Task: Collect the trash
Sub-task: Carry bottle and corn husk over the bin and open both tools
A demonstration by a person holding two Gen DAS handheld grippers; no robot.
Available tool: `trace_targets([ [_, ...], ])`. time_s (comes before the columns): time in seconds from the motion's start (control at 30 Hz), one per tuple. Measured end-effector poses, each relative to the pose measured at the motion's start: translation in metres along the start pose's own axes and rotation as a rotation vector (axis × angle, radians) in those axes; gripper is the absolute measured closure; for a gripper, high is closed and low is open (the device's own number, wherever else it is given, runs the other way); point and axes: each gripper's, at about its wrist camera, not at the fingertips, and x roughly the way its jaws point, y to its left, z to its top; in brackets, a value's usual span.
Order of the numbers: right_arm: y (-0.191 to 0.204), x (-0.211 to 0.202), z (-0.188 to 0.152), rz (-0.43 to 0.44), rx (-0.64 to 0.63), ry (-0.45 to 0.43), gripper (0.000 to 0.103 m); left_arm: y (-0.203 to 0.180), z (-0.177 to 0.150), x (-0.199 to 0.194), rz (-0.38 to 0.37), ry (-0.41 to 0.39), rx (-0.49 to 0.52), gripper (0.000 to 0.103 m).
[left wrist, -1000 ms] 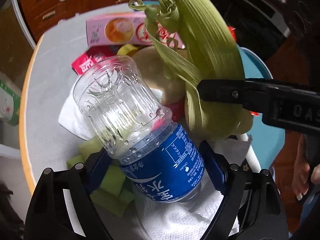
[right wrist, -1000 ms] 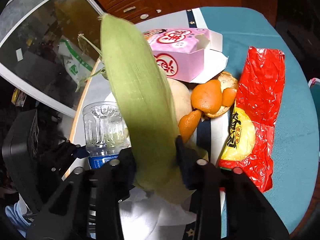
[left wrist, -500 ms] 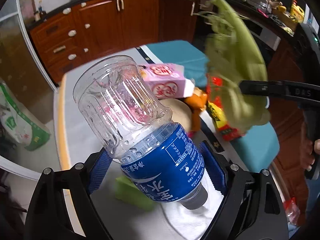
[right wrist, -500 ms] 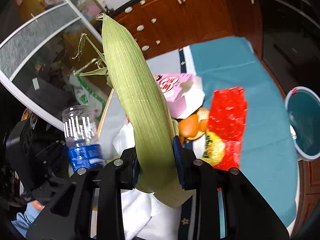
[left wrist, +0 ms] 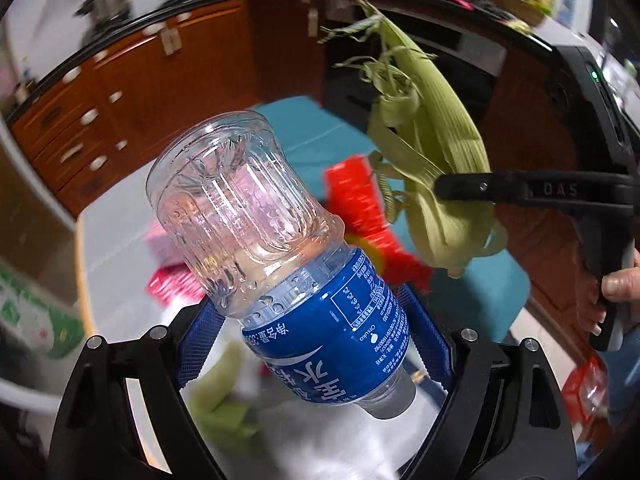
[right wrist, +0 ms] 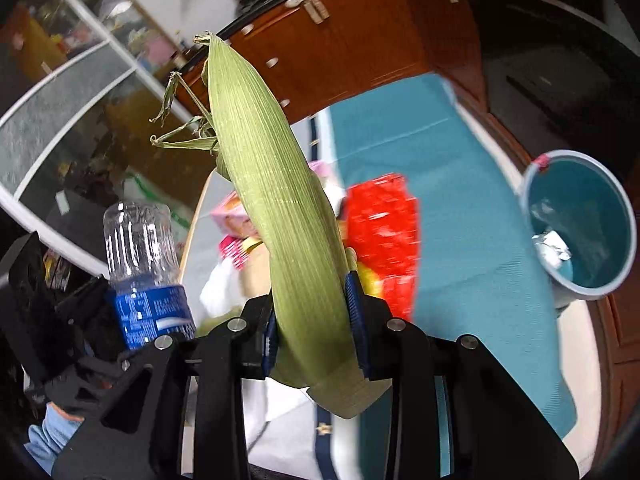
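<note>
Gripping a clear water bottle [left wrist: 280, 248] by its blue label, the left gripper [left wrist: 316, 344] carries it neck-down above the table [left wrist: 116, 236], the base tilted toward 11 o'clock. At 2 o'clock the right gripper [right wrist: 314, 320] clamps a green corn husk [right wrist: 276, 216] near its base, tip up toward 11 o'clock. Blurred litter lies below: a pink carton [right wrist: 234, 214] and a red wrapper [right wrist: 380, 232] on the teal cloth [right wrist: 460, 220]. Only the right wrist view shows the teal bin [right wrist: 580, 224] past the table's edge at 3 o'clock, with open cloth between. Only the left view shows a hand [left wrist: 620, 280] on the right handle.
</note>
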Motion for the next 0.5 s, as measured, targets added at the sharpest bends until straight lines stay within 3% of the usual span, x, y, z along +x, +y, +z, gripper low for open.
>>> trace_targets([
  [0.23, -0.093, -0.041, 0.011, -0.084, 0.132, -0.095, 0.074, -0.085, 0.060, 0.053, -0.070, 0.016, 0.171, 0.017],
  [0.5, -0.221, -0.067, 0.025, -0.190, 0.334, -0.178, 0.074, -0.166, 0.131, 0.124, -0.165, 0.038, 0.280, 0.017],
])
